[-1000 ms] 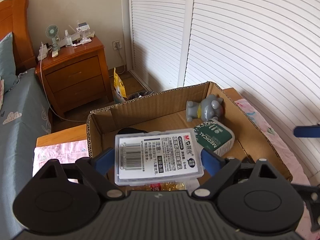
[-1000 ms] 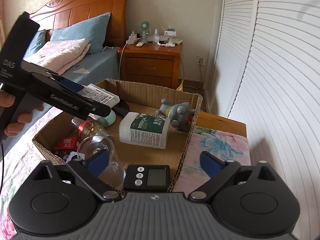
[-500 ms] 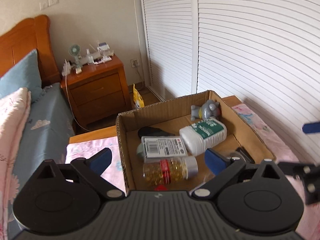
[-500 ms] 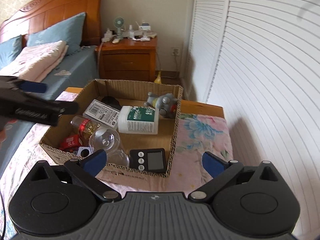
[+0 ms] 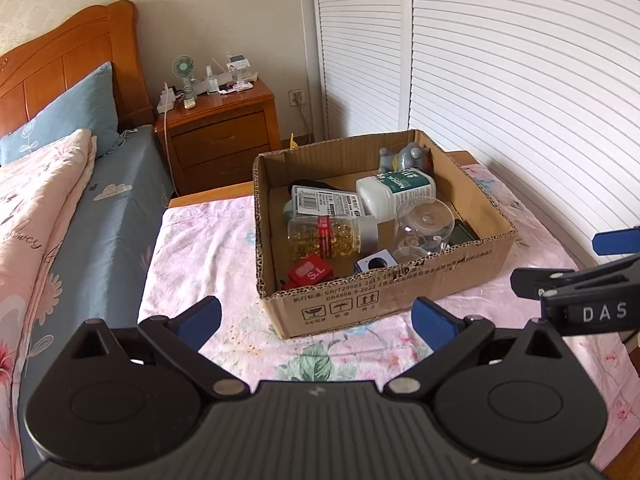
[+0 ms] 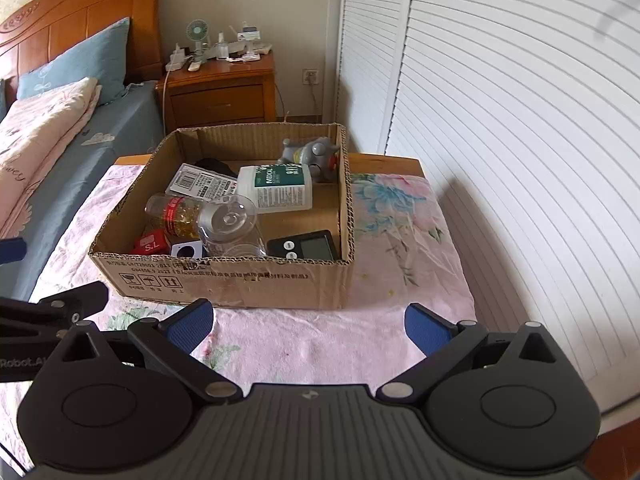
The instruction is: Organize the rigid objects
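Both claws hang released above the pink floral cloth (image 5: 208, 248) covering the table, each with nothing between its blue pads. The left claw (image 5: 316, 322) has just been opening its jaws, and they now stand wide apart with only cloth and the near wall of the cardboard box (image 5: 384, 300) showing beyond them. The right claw (image 6: 306, 326) is likewise spread wide, short of the box (image 6: 224, 280), its pads touching nothing. In the left wrist view the right claw's black body marked "DAS" pokes in at 3 o'clock; in the right wrist view the left claw's arm enters at 9 o'clock. The box sits on the cloth with its flaps open, and the task's things all lie inside it. A flat clear case with a barcode label (image 5: 326, 202) rests toward the box's 10 o'clock, propped over a dark object. Just beside it at 12 o'clock lies a white bottle with a green label (image 5: 396, 194) on its side, and behind that, in the far corner at 1 o'clock, a grey toy figure (image 5: 404, 158). A clear bottle of yellow capsules (image 5: 332, 236) lies on its side at the centre, touching a clear glass jar (image 5: 426, 226) at 3 o'clock. A small red box marked "S.L" (image 5: 310, 274) sits at 7 o'clock against the near wall, a small white cube with a dark hole (image 5: 374, 262) at 6 o'clock, and a black digital timer (image 6: 306, 246) at 4 o'clock. A wooden nightstand (image 5: 220, 132) stands well apart behind the box, next to the bed (image 5: 100, 216).
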### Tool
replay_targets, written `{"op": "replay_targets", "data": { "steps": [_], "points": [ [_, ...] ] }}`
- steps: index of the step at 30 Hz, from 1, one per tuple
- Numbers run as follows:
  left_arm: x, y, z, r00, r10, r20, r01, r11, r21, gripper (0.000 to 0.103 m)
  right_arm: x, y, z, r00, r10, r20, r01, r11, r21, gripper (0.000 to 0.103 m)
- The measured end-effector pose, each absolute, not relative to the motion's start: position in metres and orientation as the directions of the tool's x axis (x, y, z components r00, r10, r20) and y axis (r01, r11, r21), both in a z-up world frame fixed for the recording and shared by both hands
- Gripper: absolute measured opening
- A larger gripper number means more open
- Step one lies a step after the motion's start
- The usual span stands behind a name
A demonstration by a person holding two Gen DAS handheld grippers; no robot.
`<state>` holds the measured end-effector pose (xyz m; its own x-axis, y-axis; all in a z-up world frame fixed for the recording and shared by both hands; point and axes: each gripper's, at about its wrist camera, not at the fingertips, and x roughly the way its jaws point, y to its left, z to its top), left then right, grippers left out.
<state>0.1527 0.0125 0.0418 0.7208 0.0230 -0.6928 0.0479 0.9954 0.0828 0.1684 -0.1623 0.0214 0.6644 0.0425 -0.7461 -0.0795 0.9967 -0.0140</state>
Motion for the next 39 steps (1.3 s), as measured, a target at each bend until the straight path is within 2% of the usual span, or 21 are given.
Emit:
{"op": "replay_targets", "data": {
  "steps": [8,39],
  "points": [
    [0.1496,0.0118,0.0443,0.718,0.053,-0.694,0.016,0.996,0.092,0.101,0.1644,-0.1626,0.0201,0.666,0.026,-0.745,-0.056,0.998,-0.015,0.103],
    [0.1486,0.0110,0.0460,0.709,0.035,-0.704,0.017,0.998,0.068,0.101,0.1634,-0.1622,0.0220,0.672,0.026,-0.740,-0.058,0.998,-0.019,0.103]
  ]
}}
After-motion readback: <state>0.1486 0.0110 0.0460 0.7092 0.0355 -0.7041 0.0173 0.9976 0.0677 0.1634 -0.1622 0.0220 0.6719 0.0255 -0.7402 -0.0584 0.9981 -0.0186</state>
